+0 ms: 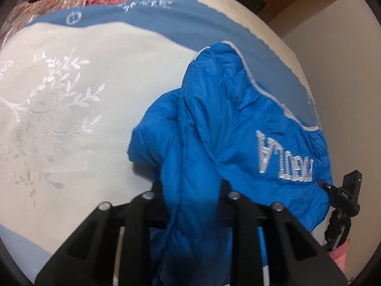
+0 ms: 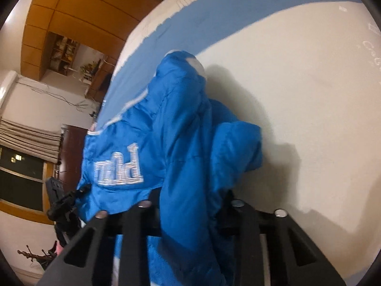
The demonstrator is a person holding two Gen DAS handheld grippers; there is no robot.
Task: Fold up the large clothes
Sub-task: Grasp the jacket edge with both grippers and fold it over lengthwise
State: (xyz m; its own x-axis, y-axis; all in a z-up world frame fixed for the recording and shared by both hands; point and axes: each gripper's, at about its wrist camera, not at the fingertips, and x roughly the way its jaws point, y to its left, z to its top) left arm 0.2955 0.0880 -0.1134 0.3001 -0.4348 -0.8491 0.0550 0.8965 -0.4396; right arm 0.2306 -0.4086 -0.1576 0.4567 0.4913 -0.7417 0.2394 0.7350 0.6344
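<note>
The left tool is clamped on a fold of the blue puffer jacket, whose fabric bunches up between its two black fingers and spreads ahead and to the right of it. The right tool likewise grips a gathered fold of the jacket, which rises ahead and to its left. White embroidered lettering lies right of the left tool, and lettering sits left of the right one. The jacket hangs over a bed with a cream cover bordered in pale blue.
</note>
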